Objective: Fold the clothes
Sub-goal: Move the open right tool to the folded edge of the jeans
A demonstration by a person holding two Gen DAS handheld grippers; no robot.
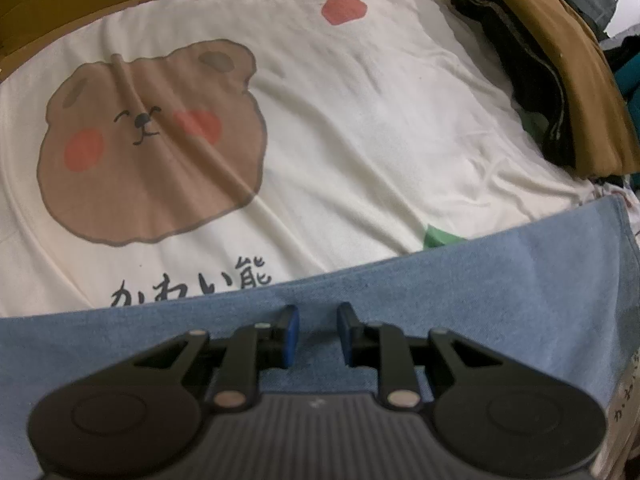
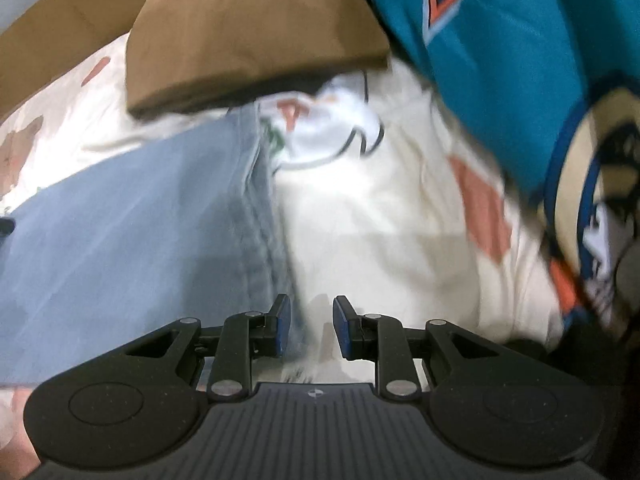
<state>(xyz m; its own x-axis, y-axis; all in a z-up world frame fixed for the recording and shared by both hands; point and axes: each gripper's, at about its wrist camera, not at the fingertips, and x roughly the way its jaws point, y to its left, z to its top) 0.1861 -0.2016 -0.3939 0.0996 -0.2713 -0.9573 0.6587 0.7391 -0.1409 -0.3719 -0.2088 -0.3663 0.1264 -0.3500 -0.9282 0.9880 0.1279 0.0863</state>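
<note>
Blue denim garment (image 1: pixel 400 300) lies flat on bear-print sheet (image 1: pixel 360 120), apparently mid-fold; folded brown pile (image 1: pixel 568 72) done; teal jersey (image 2: pixel 500 60) waits. Left tongs (image 1: pixel 318 332), right tongs (image 2: pixel 312 328) slightly spread, pinching nothing.

Clothes laid out on bed

Denim garment (image 1: pixel 400 280) lies on the sheet (image 1: pixel 360 120); folded stack (image 1: pixel 560 80) sits behind it, rightward; jersey (image 2: pixel 500 60) further right.
</note>
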